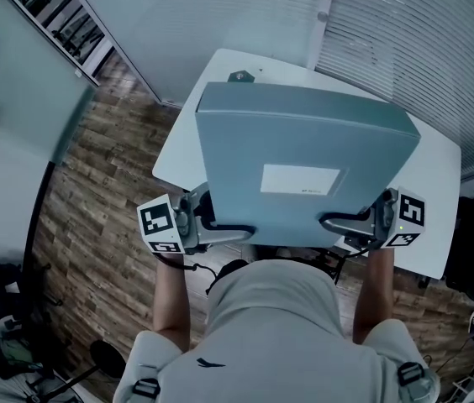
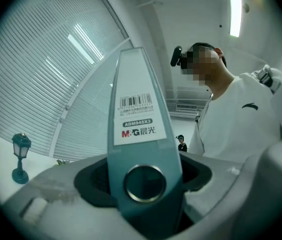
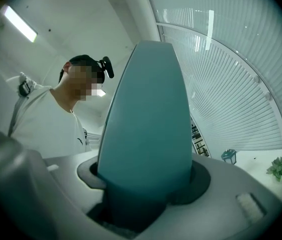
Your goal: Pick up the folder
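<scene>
A big teal box folder (image 1: 304, 141) with a white label hangs over the white table (image 1: 432, 193), tilted up towards me, held at its two near corners. My left gripper (image 1: 230, 229) is shut on its spine edge; in the left gripper view the spine (image 2: 138, 134), with its barcode label and metal ring hole, fills the gap of that gripper (image 2: 143, 186), both pads against it. My right gripper (image 1: 342, 222) is shut on the opposite edge. In the right gripper view the plain teal edge (image 3: 148, 124) stands between the pads of the right gripper (image 3: 146, 186).
A small teal lamp figurine (image 2: 21, 156) stands on the table; it also shows in the right gripper view (image 3: 228, 155), near a little green plant (image 3: 279, 167). Window blinds (image 1: 422, 32) run behind the table. Wooden floor (image 1: 102, 191) and a glass partition lie left.
</scene>
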The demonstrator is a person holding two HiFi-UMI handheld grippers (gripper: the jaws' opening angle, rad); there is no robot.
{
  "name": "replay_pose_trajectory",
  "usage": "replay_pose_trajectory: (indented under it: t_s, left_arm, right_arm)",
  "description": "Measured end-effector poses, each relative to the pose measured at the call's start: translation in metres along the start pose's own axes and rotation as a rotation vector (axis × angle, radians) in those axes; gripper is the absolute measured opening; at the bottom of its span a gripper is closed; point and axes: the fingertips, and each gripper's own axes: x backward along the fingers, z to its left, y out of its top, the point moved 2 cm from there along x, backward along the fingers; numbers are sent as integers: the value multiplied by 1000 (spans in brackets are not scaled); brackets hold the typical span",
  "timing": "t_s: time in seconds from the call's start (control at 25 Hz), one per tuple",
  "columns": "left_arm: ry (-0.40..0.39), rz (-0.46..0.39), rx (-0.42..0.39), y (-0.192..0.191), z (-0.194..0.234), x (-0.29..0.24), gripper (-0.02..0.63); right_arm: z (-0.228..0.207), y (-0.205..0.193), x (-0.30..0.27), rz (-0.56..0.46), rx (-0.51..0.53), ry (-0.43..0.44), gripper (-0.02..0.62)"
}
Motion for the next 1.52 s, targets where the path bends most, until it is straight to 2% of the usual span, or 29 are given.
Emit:
replay_pose_trajectory:
  t_s: [0.08,0.2,0.28,0.36,0.48,0.52,0.6,0.72,0.84,0.96,1.04,1.16,1.36,1.52]
  left_arm:
    - [45,-29,-5,5,4,11,334]
    - [114,-22,-34,6,10,18,337]
    - [187,-38,-68,9,15,26,329]
    - [315,-101,-94,18,24,47,287]
    - [513,-223,-91,34,38,88,224]
    - [583,-236,-86,36,43,99,204]
    - [736,-208,-88,33,56,118,159]
    - [960,-186,-113,29,64,139,127]
    - [1189,-257,-168,36,62,164,107]
    - [1392,-301,-270,43,54,182,61]
    - [1458,-258,-356,43,50,184,21]
    - [1506,-217,-423,42,48,182,6]
    - [1500,-236,-405,40,46,176,6]
    - [1488,-206,-402,32,47,170,6]
  right_arm:
    - [-3,4,6,-23,-8,-8,290]
    - [-4,5,10,-35,-3,-31,290]
    - [-5,5,13,-36,13,-68,289]
    - [-10,11,25,-50,40,-142,290]
    - [-21,25,52,-105,82,-277,290]
    - [-25,31,60,-130,94,-316,290]
    - [-29,40,74,-190,116,-386,290]
    - [-29,47,85,-262,158,-499,290]
    - [-31,45,86,-261,250,-679,290]
    - [-39,37,86,-215,360,-886,290]
    - [-45,29,87,-195,404,-980,290]
    - [-51,13,91,-178,404,-1041,290]
    - [-54,-5,97,-112,444,-1097,288]
    - [-59,-14,97,-53,466,-1112,287]
